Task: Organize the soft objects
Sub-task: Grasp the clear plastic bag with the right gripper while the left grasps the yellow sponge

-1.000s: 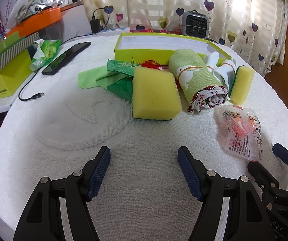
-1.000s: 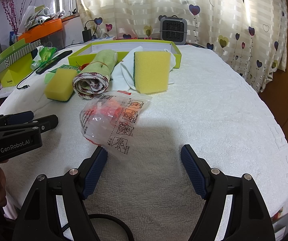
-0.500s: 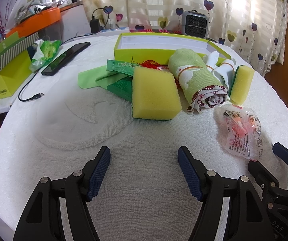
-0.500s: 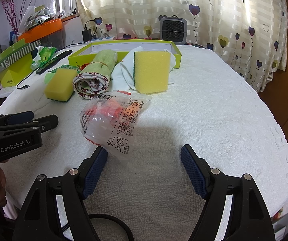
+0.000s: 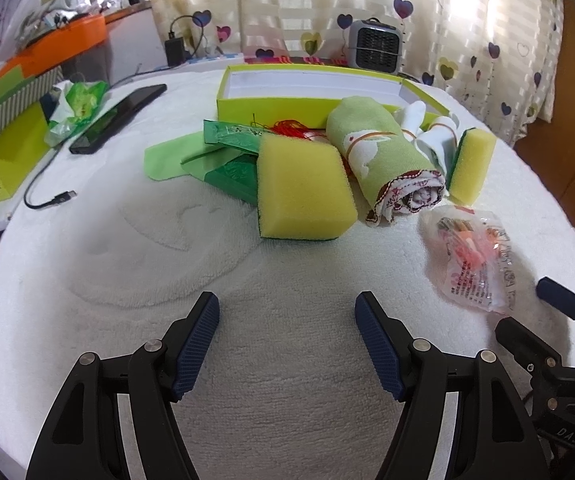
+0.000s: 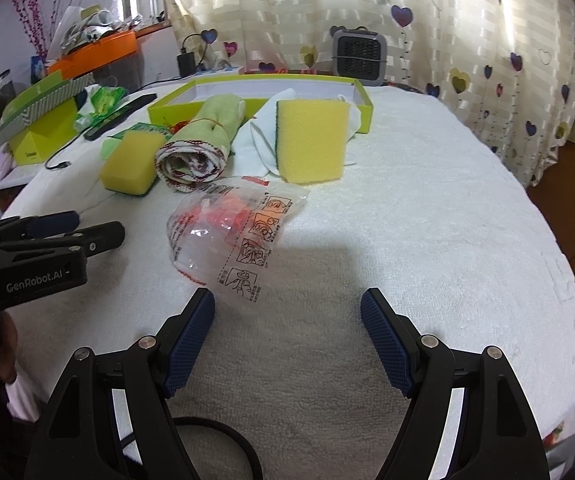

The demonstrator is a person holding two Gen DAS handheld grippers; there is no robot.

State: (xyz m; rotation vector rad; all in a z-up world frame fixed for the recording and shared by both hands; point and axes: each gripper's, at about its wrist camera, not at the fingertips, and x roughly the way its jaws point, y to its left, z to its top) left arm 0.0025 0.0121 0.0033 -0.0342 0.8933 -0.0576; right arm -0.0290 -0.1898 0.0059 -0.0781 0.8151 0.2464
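On the white towel-covered table lie a large yellow sponge [image 5: 303, 192], a rolled green towel [image 5: 383, 160], a second yellow sponge [image 5: 471, 164] leaning on white cloth [image 5: 431, 132], and a clear plastic bag with orange contents [image 5: 475, 264]. Behind them stands an open lime-green box [image 5: 315, 92]. Green wrappers [image 5: 223, 160] lie left of the large sponge. My left gripper [image 5: 287, 320] is open and empty, short of the large sponge. My right gripper [image 6: 287, 312] is open and empty, its left finger beside the plastic bag [image 6: 231, 236].
A black phone [image 5: 119, 116] and a cable [image 5: 47, 200] lie at the left, next to green boxes [image 5: 3, 148]. A small grey heater [image 5: 375, 44] stands behind the lime box. Curtains hang at the back. The table edge curves down at the right.
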